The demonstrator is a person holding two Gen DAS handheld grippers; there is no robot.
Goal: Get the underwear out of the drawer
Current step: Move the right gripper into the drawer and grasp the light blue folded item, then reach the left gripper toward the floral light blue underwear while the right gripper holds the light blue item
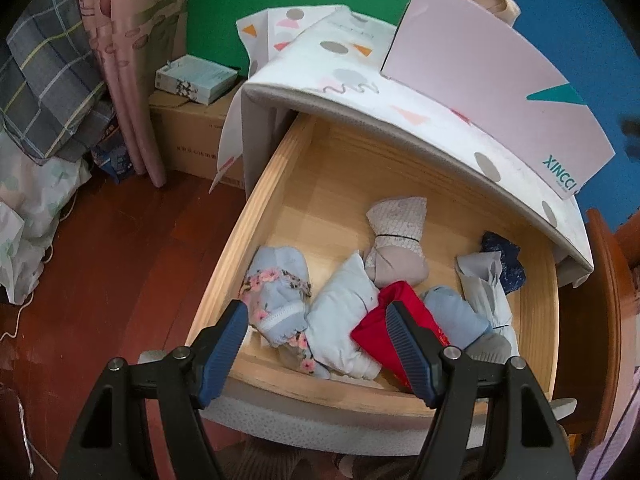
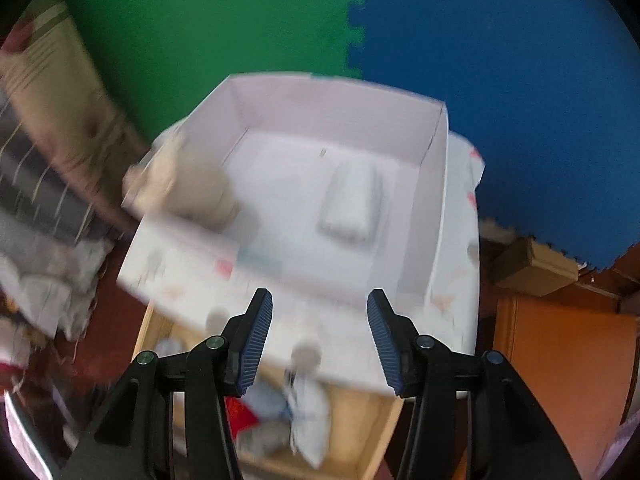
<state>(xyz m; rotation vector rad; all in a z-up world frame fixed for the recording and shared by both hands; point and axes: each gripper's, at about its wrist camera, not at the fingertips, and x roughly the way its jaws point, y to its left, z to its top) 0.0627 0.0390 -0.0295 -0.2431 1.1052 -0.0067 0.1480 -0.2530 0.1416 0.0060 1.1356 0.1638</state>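
Underwear (image 2: pixel 352 204) in box (image 2: pixel 434 200), long axis toward far wall

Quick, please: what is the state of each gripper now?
Left gripper: open, holding nothing, above the drawer.
Right gripper: open, holding nothing.

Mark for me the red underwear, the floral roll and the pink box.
red underwear (image 1: pixel 372 326), left wrist view, on its bare left half.
floral roll (image 1: pixel 276 284), left wrist view, on its pale blue middle.
pink box (image 2: pixel 434 200), right wrist view, on its right inner wall.
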